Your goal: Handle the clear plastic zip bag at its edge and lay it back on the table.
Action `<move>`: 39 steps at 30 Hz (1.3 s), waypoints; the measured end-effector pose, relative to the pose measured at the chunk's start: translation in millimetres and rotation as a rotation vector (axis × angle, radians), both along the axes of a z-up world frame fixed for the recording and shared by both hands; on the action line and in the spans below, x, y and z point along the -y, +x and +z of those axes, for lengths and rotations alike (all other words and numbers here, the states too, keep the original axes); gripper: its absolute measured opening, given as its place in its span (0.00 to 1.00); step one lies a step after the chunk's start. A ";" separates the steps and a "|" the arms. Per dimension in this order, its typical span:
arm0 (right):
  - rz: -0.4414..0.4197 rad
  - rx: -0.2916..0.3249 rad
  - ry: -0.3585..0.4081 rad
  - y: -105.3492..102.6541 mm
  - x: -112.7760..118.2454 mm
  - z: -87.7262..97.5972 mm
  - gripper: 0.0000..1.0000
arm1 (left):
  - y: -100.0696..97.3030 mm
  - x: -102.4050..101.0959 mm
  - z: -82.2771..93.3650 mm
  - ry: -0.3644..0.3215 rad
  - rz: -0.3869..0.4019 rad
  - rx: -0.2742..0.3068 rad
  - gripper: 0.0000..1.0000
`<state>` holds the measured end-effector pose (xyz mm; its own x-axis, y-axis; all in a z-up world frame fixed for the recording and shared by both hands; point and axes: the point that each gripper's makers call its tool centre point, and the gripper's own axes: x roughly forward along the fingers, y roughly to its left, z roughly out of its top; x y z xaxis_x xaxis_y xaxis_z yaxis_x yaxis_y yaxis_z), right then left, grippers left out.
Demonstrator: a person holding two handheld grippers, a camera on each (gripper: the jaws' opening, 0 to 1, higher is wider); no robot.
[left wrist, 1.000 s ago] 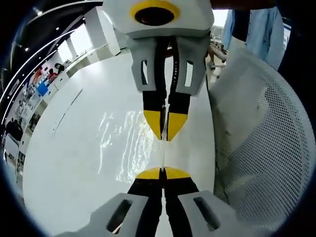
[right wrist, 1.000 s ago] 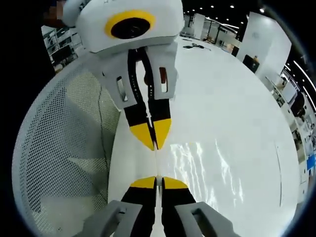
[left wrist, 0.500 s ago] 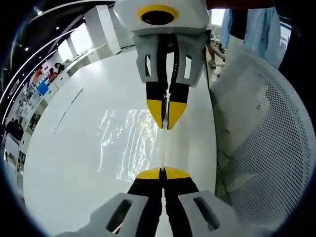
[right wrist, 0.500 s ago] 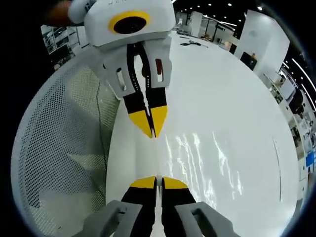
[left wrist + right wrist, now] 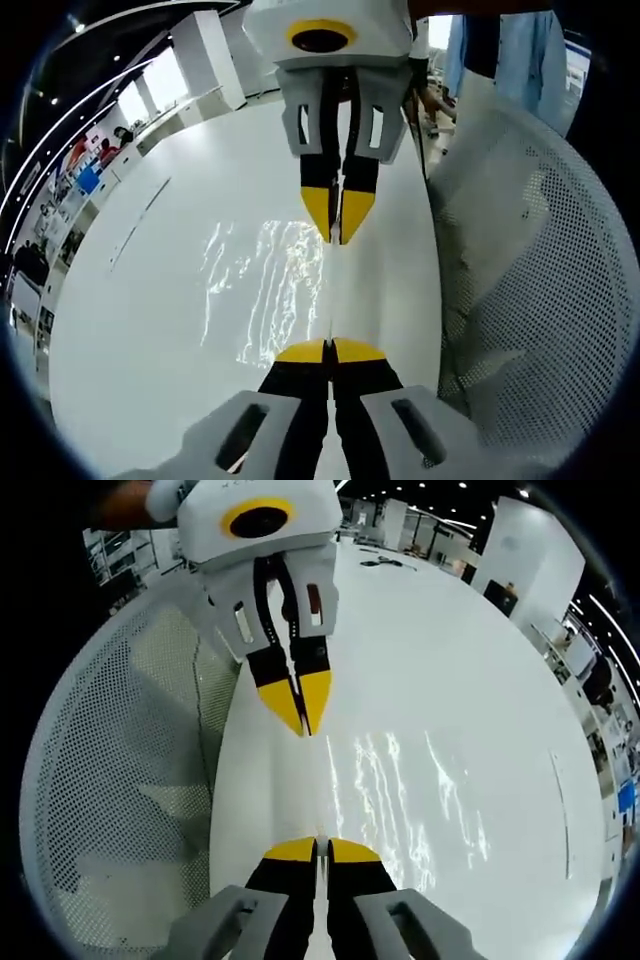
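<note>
The clear plastic zip bag [image 5: 265,290] hangs just above the white table [image 5: 130,330] and shows as bright glints. Its top edge [image 5: 331,300] runs taut between the two grippers, which face each other. My left gripper [image 5: 330,346] is shut on the near end of that edge. My right gripper [image 5: 336,238] is shut on the far end. In the right gripper view the bag [image 5: 400,790] spreads to the right, with the right gripper [image 5: 320,844] shut at the bottom and the left gripper [image 5: 301,730] shut on the edge above it.
A white mesh chair back [image 5: 520,260] stands close beside the table's edge, also seen as the mesh chair [image 5: 120,780] in the right gripper view. A person in a blue shirt [image 5: 520,50] stands beyond it. A dark item [image 5: 385,564] lies far off on the table [image 5: 480,680].
The two grippers have drawn apart along the bag's edge, so the stretch of edge between them is longer. Both stay shut.
</note>
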<state>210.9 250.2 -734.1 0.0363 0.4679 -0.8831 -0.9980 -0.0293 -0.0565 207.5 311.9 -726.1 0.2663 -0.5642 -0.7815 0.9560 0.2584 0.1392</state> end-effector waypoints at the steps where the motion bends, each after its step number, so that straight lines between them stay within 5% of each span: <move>1: 0.000 0.000 -0.001 0.4 0.4 -0.2 0.00 | 0.5 -0.3 -0.1 0.000 0.001 0.001 0.00; 39: -0.039 0.003 -0.046 9.6 34.1 -7.0 0.00 | 2.6 -3.6 0.2 0.000 0.017 -0.002 0.00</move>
<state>220.5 216.1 -741.1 0.0561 0.4251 -0.9034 -0.9982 0.0068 -0.0588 210.1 315.5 -725.9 0.2741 -0.5594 -0.7823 0.9517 0.2748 0.1370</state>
